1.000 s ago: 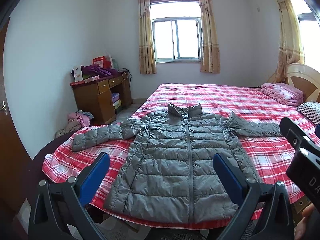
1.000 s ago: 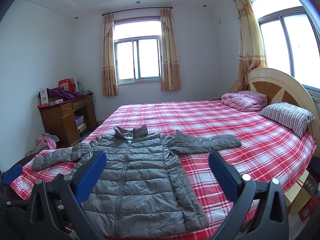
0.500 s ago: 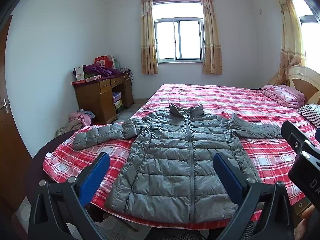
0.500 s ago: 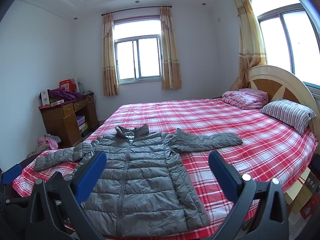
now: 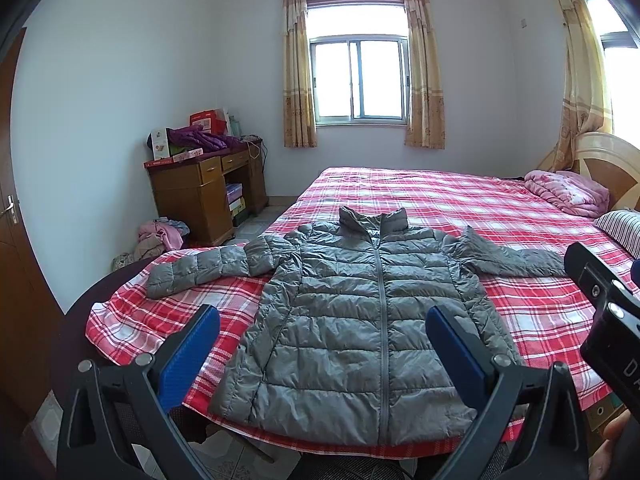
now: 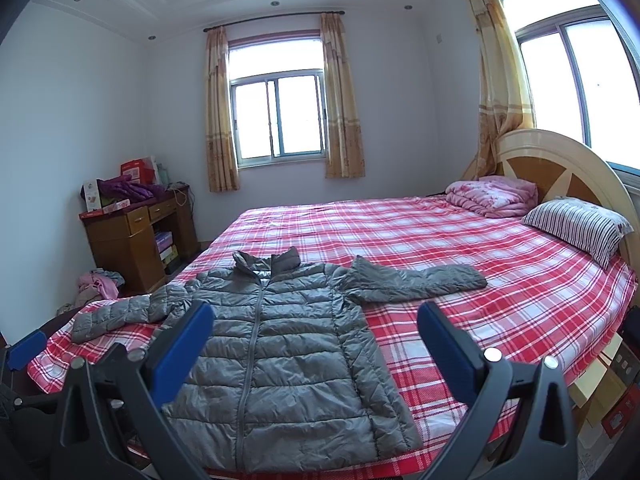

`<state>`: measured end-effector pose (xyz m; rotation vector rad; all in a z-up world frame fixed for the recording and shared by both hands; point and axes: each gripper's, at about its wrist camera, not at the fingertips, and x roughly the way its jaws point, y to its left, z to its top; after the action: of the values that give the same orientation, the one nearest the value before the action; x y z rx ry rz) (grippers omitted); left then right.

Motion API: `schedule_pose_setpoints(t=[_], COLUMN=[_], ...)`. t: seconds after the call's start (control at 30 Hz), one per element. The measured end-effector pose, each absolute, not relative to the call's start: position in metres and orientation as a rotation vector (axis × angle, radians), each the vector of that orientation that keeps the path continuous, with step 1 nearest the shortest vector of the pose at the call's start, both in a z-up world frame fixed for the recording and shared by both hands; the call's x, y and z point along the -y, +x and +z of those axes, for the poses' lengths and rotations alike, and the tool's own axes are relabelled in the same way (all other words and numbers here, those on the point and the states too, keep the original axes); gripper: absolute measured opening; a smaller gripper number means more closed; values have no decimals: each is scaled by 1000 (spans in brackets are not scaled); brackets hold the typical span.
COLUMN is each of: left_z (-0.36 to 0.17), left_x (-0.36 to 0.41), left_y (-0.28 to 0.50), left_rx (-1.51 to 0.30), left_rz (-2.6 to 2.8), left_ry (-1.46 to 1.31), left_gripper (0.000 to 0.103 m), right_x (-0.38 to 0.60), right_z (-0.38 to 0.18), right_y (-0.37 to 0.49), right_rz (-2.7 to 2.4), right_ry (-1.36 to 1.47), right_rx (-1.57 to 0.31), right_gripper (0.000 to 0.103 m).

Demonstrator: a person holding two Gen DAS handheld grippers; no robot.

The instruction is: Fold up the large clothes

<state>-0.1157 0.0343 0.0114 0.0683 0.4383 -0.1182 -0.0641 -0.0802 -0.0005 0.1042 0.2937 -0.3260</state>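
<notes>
A red plaid bed [image 5: 420,200] is shown; a grey puffer jacket [image 5: 360,320] is spread flat at its near edge, sleeves outstretched. The left gripper [image 5: 322,354] and right gripper [image 6: 314,350] are held released above it, nothing grasped

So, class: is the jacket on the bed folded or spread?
Spread: the jacket lies flat, zipped, both sleeves stretched sideways on the bed.

A home bedroom: a large bed [image 6: 460,240] with pillow [image 6: 580,228], curtained window [image 6: 276,116] and wooden desk [image 6: 132,240].
</notes>
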Motion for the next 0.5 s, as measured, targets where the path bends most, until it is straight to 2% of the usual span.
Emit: schedule_pose_setpoints(t=[0.5], left_z=[8], left_x=[-34], left_y=[-111], left_rx=[-455], left_rz=[-120], left_ry=[72], left_gripper=[102], right_x=[82], right_z=[-5], right_y=[-65], right_rz=[-317], right_ry=[116], right_rx=[-310], right_gripper=[103])
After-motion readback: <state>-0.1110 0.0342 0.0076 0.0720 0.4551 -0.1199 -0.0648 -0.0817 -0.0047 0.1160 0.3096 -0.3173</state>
